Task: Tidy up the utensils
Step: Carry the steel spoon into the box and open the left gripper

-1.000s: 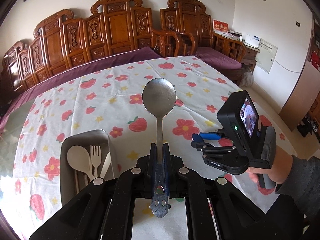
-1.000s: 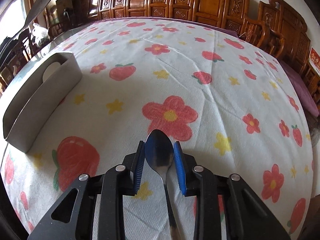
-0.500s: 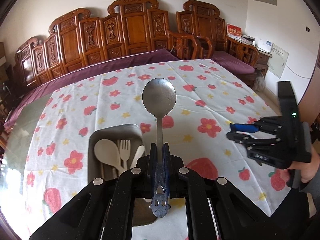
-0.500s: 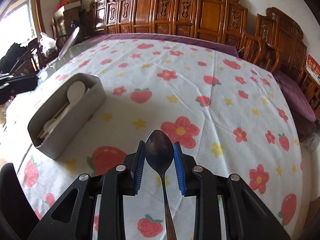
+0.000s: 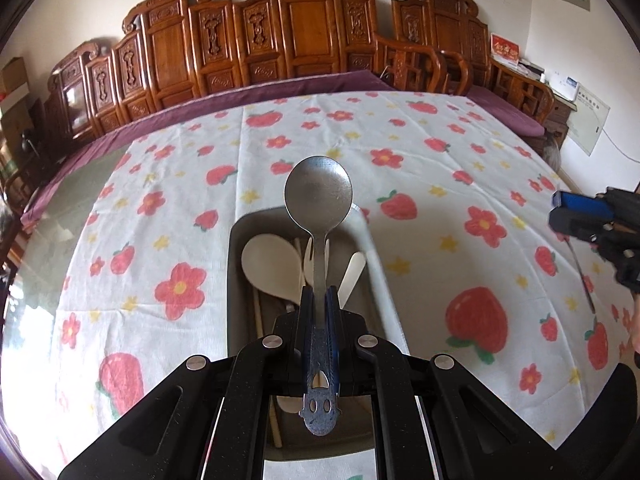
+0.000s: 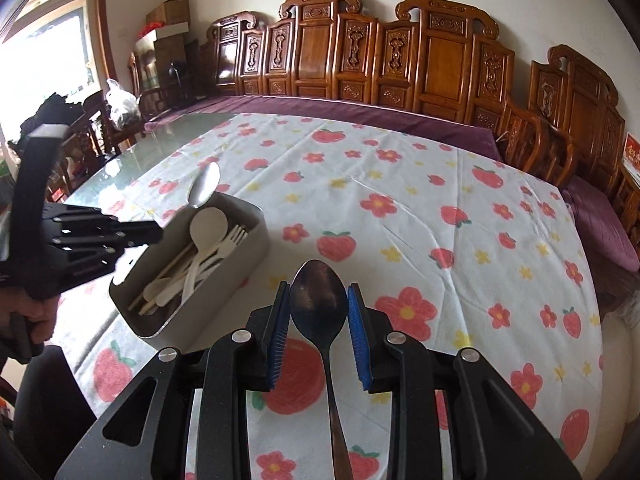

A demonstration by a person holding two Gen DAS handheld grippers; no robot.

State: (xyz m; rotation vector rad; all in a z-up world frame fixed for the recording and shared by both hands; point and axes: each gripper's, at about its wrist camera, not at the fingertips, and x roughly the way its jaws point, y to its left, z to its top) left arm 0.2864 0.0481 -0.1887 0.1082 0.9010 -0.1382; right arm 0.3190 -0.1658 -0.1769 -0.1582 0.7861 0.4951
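Observation:
My left gripper (image 5: pixel 319 300) is shut on the handle of a grey metal spoon (image 5: pixel 318 192). The spoon's bowl points forward above the grey utensil box (image 5: pixel 236 240). In the box lie a cream spoon (image 5: pixel 272 264), a cream fork and other pale utensils. My right gripper (image 6: pixel 319 316) is shut on a dark metal spoon (image 6: pixel 318 304), its bowl between the blue pads (image 6: pixel 282 320) and its handle trailing back, held above the tablecloth. In the right wrist view the box (image 6: pixel 240 256) is to the left, with the left gripper (image 6: pixel 152 234) over its near end.
The flowered, strawberry-print tablecloth (image 6: pixel 400 184) covers most of a glass-topped table. Carved wooden chairs (image 5: pixel 296 24) with purple cushions line the far side. A person's hand (image 6: pixel 24 308) holds the left gripper's grip at the left edge.
My left gripper has carried the grey spoon from beside the box to above it. My right gripper has lifted the dark spoon up off the tablecloth.

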